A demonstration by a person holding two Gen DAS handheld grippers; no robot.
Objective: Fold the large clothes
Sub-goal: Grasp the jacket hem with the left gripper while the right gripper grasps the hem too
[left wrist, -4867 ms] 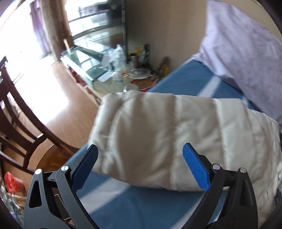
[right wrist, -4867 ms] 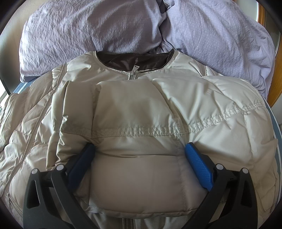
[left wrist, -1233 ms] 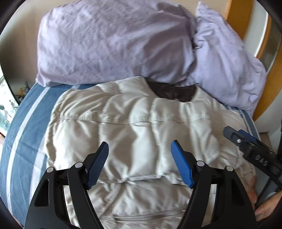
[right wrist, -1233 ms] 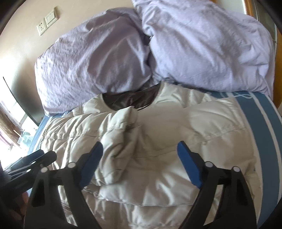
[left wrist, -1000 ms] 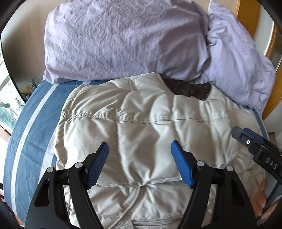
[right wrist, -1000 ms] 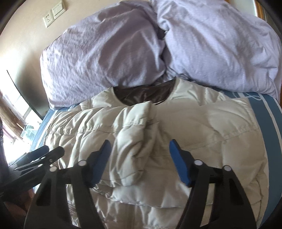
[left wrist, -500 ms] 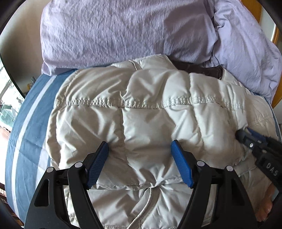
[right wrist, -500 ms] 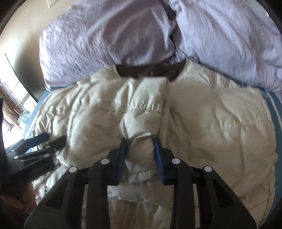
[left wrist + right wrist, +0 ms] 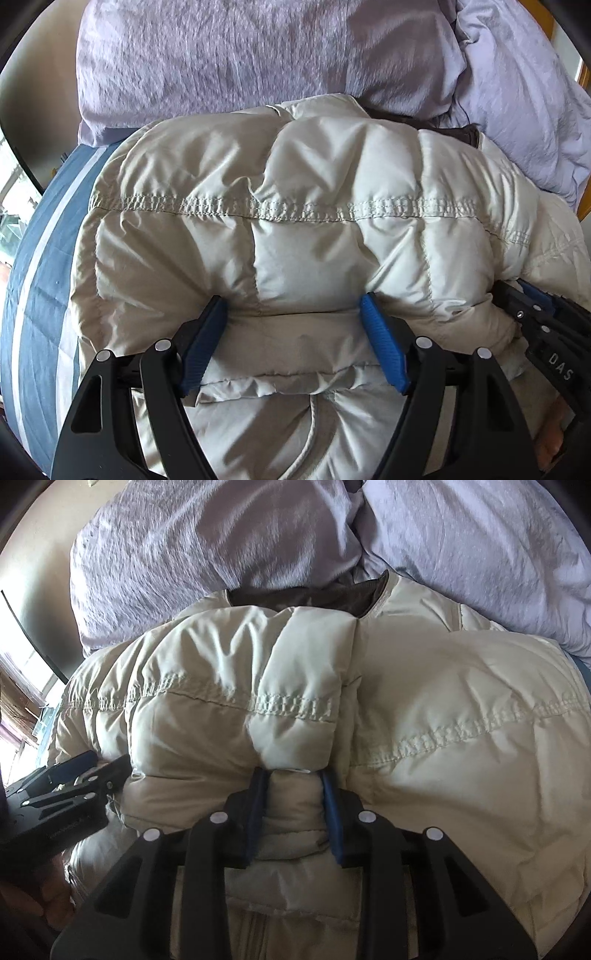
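On the striped bed, puffy cream jacket: right jaws clench its sleeve, left opening.

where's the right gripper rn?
Right gripper sits at the lower middle of the right wrist view, pinching a fold of the cream puffer jacket; in the left wrist view it is at the right edge.

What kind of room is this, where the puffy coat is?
Most likely a bedroom. The cream puffy coat lies on a bed with a blue striped sheet, and two lilac pillows are stacked against the wall behind it. A strip of wooden frame, maybe the headboard, shows beside the pillows.
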